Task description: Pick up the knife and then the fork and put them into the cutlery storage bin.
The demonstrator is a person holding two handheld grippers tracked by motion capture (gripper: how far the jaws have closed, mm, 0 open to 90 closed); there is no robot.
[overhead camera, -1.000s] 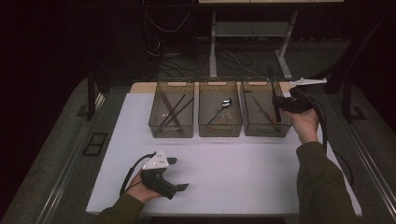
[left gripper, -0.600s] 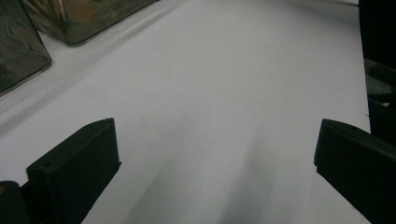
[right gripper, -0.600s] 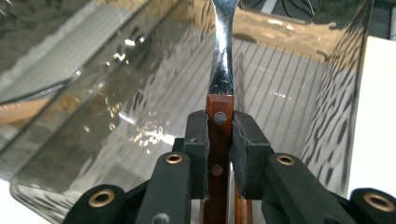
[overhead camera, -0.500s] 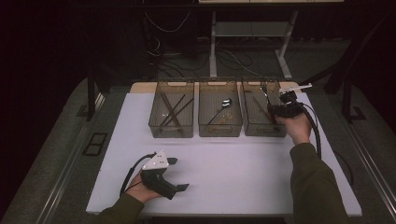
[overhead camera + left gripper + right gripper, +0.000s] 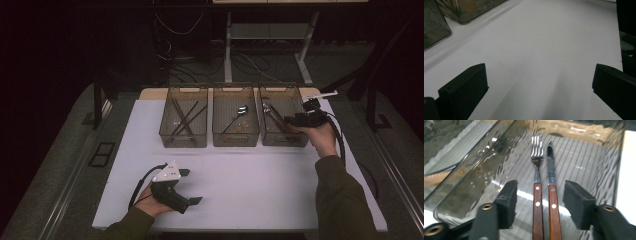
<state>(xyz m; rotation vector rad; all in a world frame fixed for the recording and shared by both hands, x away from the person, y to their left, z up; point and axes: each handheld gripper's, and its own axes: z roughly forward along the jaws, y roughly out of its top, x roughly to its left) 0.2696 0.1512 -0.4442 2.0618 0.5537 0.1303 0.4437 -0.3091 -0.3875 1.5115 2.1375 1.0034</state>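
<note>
Dark room, black background, cables and a metal desk frame [image 5: 265, 35] on the floor behind the table. White table top [image 5: 250, 175] sits on a grey base with rails along both sides; a strip of bare wood shows at the far edge behind the bins.

Three clear plastic bins stand in a row at the far side of the white surface. Left bin [image 5: 183, 122] has dark sticks, can't tell what kind. Middle bin [image 5: 235, 121] has a spoon [image 5: 239, 112]. Right bin [image 5: 282, 120] has a fork [image 5: 537, 182] and a knife [image 5: 552, 187], both wood-handled with rivets, lying side by side on the ribbed floor, touching or nearly so.

Right gripper [image 5: 289, 125] is at the near right corner of the right bin, tilted down into it. Its jaws have just been opening; in the right gripper view they stand apart on either side of the fork and knife handles, pads clear of both, gripping nothing.

Left gripper [image 5: 192, 195] rests low over the near left of the white top, well apart from the bins, jaws wide with bare table between them. Left hand [image 5: 150, 202] and a sleeve come in from the bottom edge.
</note>
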